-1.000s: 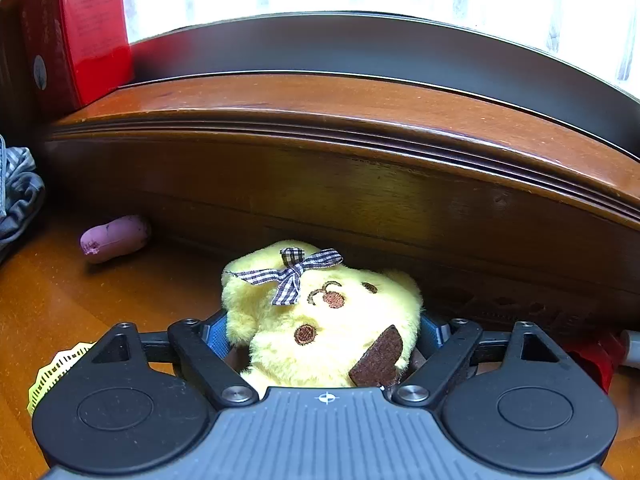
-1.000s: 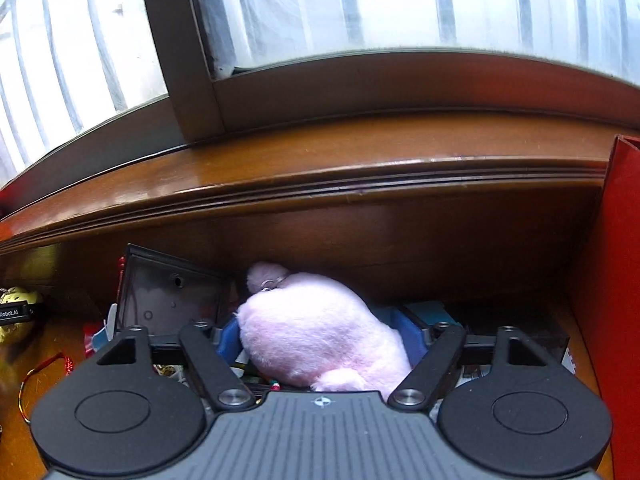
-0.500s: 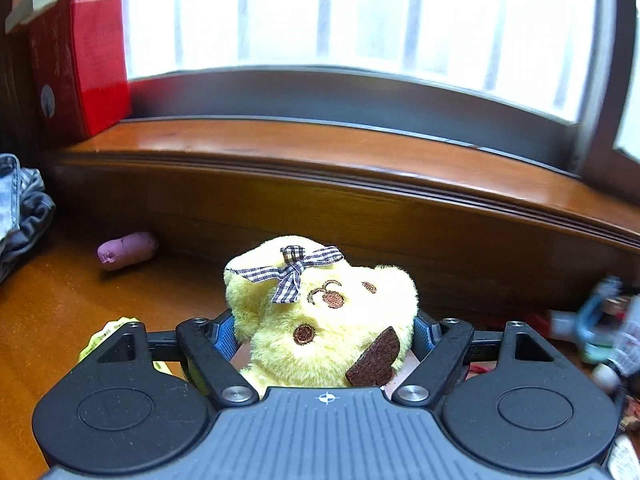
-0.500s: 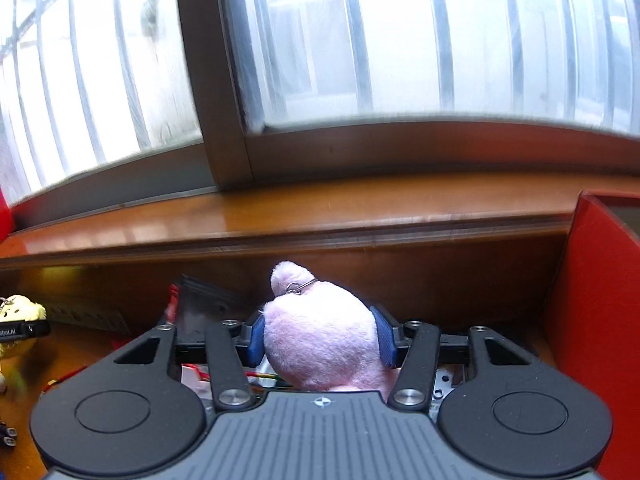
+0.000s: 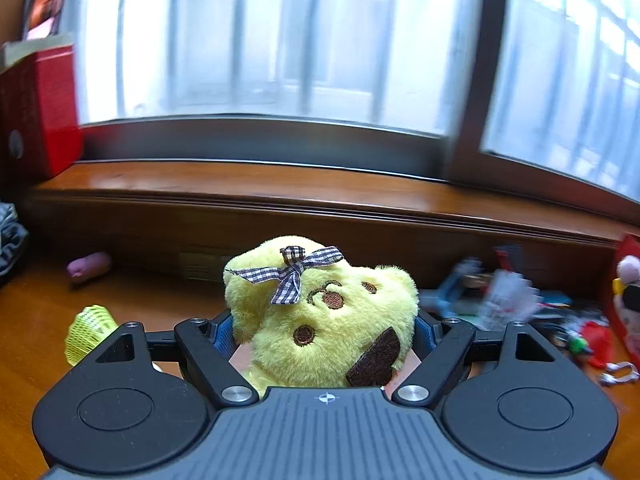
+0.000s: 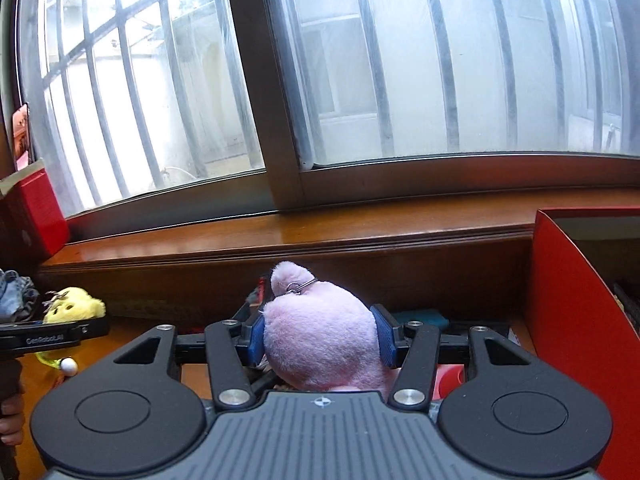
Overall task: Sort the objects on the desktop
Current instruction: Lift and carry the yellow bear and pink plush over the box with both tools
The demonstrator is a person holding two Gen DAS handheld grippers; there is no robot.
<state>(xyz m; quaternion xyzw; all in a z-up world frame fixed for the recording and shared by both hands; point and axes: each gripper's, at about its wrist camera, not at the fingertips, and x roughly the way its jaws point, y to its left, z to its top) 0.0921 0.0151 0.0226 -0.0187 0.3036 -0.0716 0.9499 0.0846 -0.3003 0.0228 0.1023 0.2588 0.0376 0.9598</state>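
Note:
My left gripper (image 5: pixel 322 330) is shut on a yellow plush bear (image 5: pixel 320 312) with a checked bow, held above the wooden desk (image 5: pixel 32 320). My right gripper (image 6: pixel 320 338) is shut on a pink plush toy (image 6: pixel 320 340) with a metal key ring, held up near the window sill. The yellow bear also shows in the right wrist view (image 6: pixel 76 308), with the left gripper (image 6: pixel 54 334) under it at the far left. The pink toy shows small at the right edge of the left wrist view (image 5: pixel 628 276).
A red box (image 6: pixel 576 320) stands open at the right. A second red box (image 5: pixel 38 108) sits on the sill (image 5: pixel 280 184) at left. A pink capsule-shaped item (image 5: pixel 88 266), a yellow shuttlecock (image 5: pixel 88 330), and a clutter of small items (image 5: pixel 520 304) lie on the desk.
Both grippers have risen and pulled back from the sill, each lifting its plush toy; more of the window and desk now shows. The right gripper's jaws closed tighter on the pink toy.

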